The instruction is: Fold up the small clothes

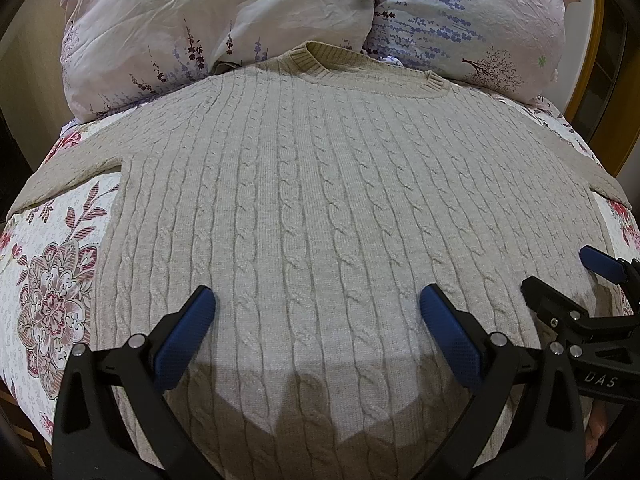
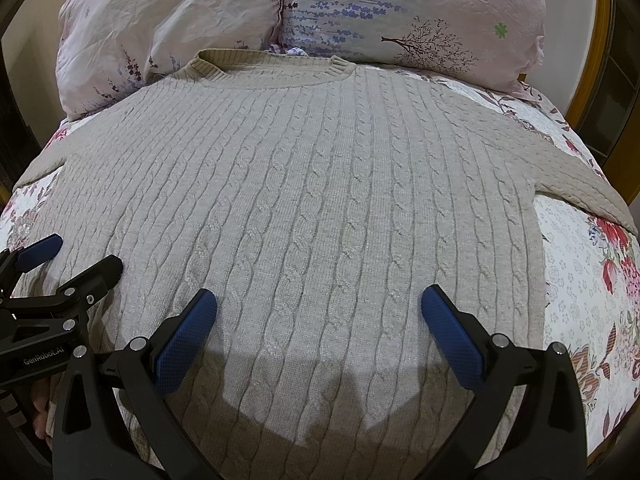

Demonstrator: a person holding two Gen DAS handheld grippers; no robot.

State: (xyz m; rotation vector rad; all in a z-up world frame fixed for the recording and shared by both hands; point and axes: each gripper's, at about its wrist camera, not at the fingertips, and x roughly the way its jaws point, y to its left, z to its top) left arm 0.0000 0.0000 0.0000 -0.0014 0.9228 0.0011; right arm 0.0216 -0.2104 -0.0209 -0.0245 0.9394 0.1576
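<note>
A beige cable-knit sweater lies flat and face up on the bed, collar toward the pillows, both sleeves spread out to the sides; it also fills the right wrist view. My left gripper is open and empty, hovering over the sweater's lower body. My right gripper is open and empty over the same lower area, further right. Each gripper shows in the other's view: the right one at the right edge, the left one at the left edge.
Two floral pillows lie behind the collar. A floral bedsheet shows on both sides of the sweater. A yellow wooden frame stands at the right.
</note>
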